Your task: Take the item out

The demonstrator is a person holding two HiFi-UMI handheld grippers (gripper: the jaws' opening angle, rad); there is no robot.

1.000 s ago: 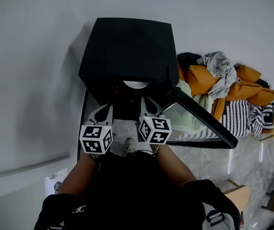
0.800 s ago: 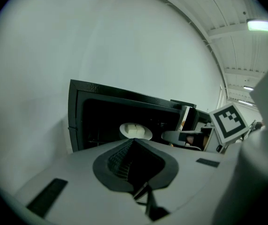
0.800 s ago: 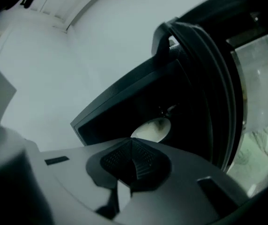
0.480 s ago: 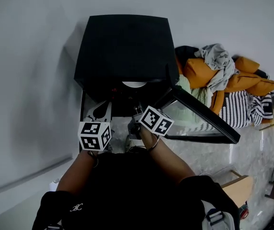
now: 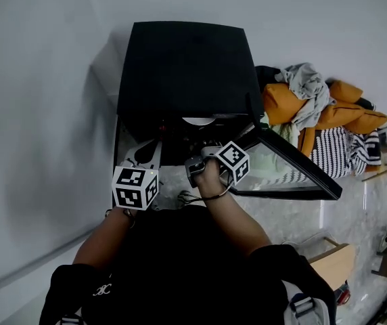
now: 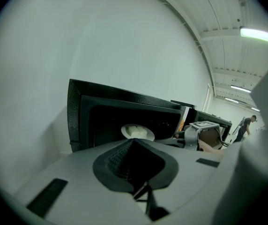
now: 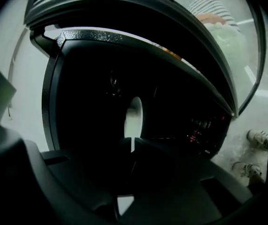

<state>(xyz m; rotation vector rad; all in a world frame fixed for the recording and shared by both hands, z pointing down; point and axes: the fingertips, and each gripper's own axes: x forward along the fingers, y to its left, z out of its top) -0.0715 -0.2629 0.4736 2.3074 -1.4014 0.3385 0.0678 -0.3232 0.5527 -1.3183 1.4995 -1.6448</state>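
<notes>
There is one black microwave (image 5: 183, 66) with one door (image 5: 288, 171) swung open, and one white plate (image 6: 137, 131) inside it. Two grippers are counted, the left gripper (image 6: 134, 143) and the right gripper (image 7: 132, 143), each carrying one marker cube (image 5: 135, 187), so two in all. Beside the microwave lie three orange cushions (image 5: 281, 110) as far as can be told, one grey garment (image 5: 308, 87) and one striped cloth (image 5: 339, 158), while two shoes (image 7: 255, 138) show below and one person (image 6: 245, 125) stands far off
</notes>
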